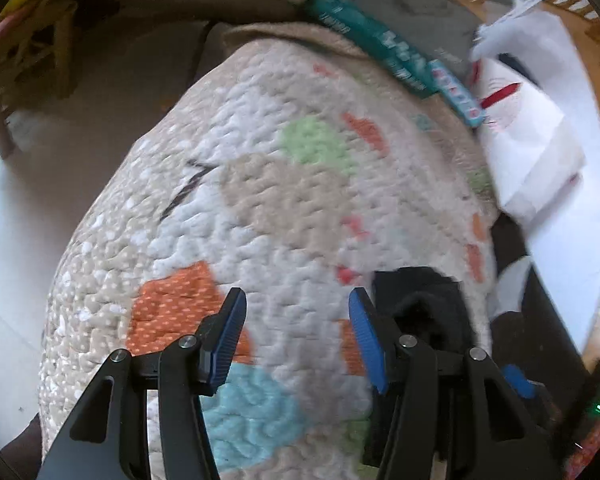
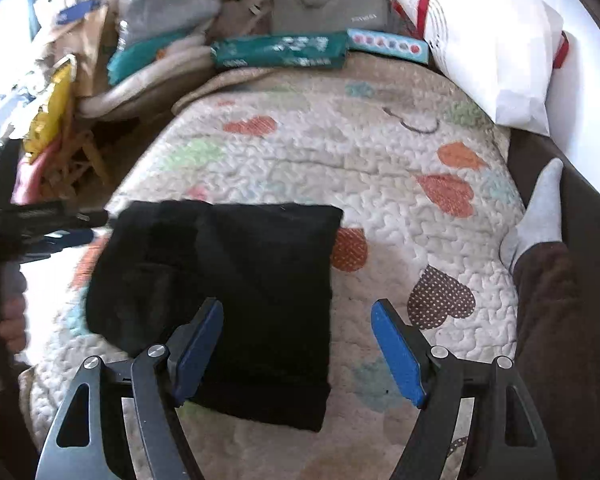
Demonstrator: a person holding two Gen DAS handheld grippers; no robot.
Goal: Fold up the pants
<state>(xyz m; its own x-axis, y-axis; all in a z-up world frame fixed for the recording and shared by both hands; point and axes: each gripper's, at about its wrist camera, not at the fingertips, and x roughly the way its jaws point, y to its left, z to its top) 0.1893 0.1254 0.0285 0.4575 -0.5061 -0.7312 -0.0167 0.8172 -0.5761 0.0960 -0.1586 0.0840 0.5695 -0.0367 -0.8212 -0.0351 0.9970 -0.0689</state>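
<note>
The black pants [image 2: 236, 280] lie folded into a compact rectangle on the quilted heart-pattern bedspread [image 2: 380, 184]. My right gripper [image 2: 296, 320] is open and empty, held above the pants' near right edge. The left gripper [image 2: 60, 224] shows in the right wrist view at the pants' left side. In the left wrist view my left gripper [image 1: 298, 306] is open and empty over the bedspread [image 1: 260, 200], and a part of the black pants [image 1: 420, 304] shows just right of its right finger.
A white pillow [image 2: 496, 52], a green package [image 2: 280, 50] and a grey bag [image 2: 328, 0] lie at the bed's far end. Clutter is piled at far left. A person's leg and grey sock [image 2: 540, 208] rest at the bed's right edge. Floor lies left of the bed [image 1: 40, 200].
</note>
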